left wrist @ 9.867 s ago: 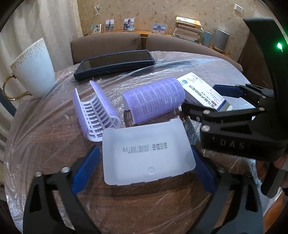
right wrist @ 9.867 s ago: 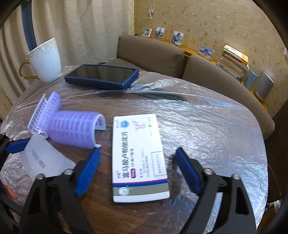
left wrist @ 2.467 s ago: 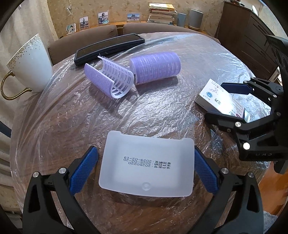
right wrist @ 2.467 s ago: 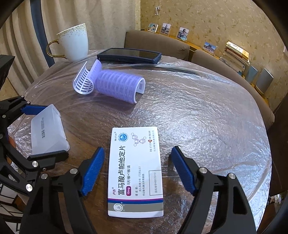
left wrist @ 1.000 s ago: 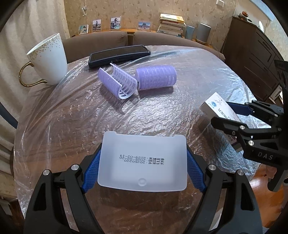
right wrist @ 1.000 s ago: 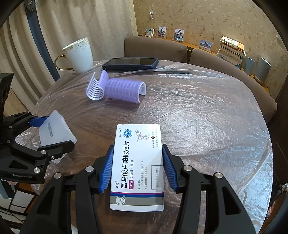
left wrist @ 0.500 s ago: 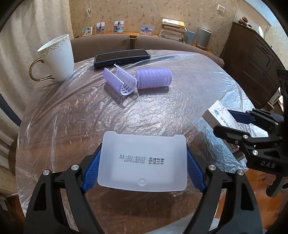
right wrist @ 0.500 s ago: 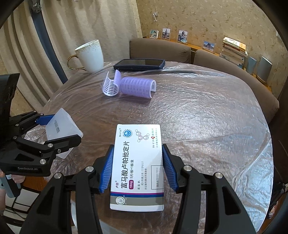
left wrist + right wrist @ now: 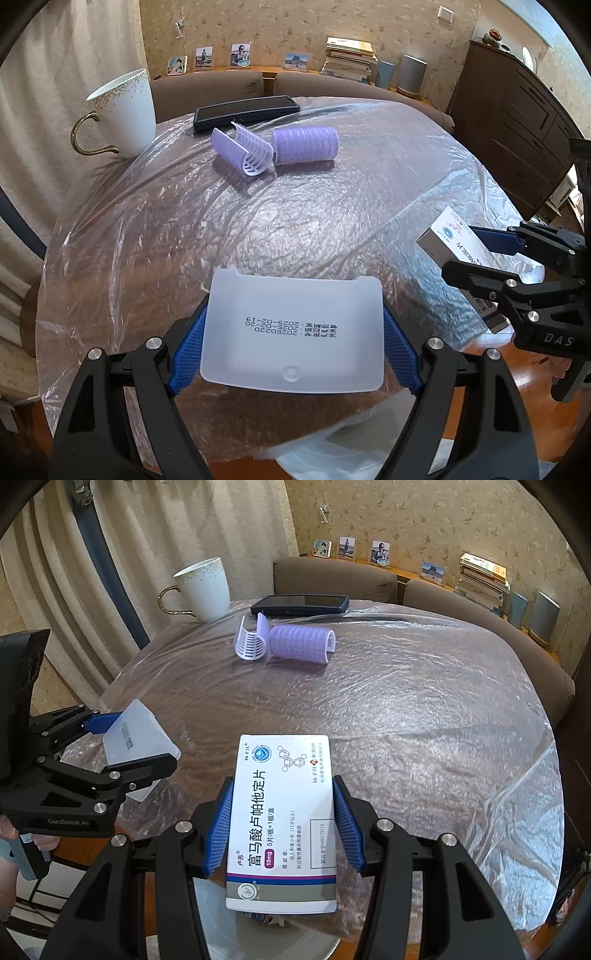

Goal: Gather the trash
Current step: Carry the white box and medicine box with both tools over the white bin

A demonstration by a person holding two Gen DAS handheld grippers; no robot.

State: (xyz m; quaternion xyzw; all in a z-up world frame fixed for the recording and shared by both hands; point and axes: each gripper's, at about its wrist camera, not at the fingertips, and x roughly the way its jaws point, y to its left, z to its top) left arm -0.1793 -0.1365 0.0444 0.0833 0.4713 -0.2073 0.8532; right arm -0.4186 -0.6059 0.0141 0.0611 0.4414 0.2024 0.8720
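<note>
both grippers loaded and lifted off the table: left gripper is clamped across the short sides of the translucent plastic tray, blue pads pressed to both edges; right gripper is clamped on the long sides of the white medicine box. both items sit near the table's front edge, and a pale round rim that looks like a bin shows below the box, and blurred under the tray too. judgement: step in hand is carry-and-drop. to do it well, keep squeeze steady, the tray is thin and flexy so over-squeezing could bow it and pop it out. centre each item over the opening before releasing, box first since it already looks roughly above it. let go one at a time, grippers sit close side by side. leave the purple hair rollers, phone and mug at the far side, well apart; likely not trash.
</note>
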